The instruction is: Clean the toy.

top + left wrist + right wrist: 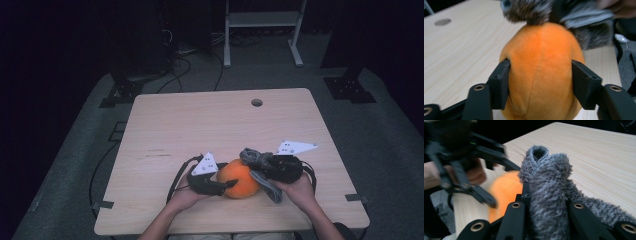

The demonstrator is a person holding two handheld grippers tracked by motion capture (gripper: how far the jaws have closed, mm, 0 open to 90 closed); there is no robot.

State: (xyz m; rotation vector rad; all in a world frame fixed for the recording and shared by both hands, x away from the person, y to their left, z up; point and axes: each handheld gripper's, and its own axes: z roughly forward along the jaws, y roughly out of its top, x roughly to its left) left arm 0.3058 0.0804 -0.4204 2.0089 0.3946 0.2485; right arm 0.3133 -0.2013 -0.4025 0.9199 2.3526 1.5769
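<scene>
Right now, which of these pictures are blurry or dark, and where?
High view: dim, the room black past the table. Left gripper view: orange plush fairly sharp, grey fuzzy cloth above it soft. Right gripper view: cloth crisp, the left gripper and plush behind it smeared.

Orange plush toy: soft matt velour, seamed. Grey cloth: fuzzy, rough knit. Table: pale matt wood grain. Jaws: matt black plastic.
</scene>
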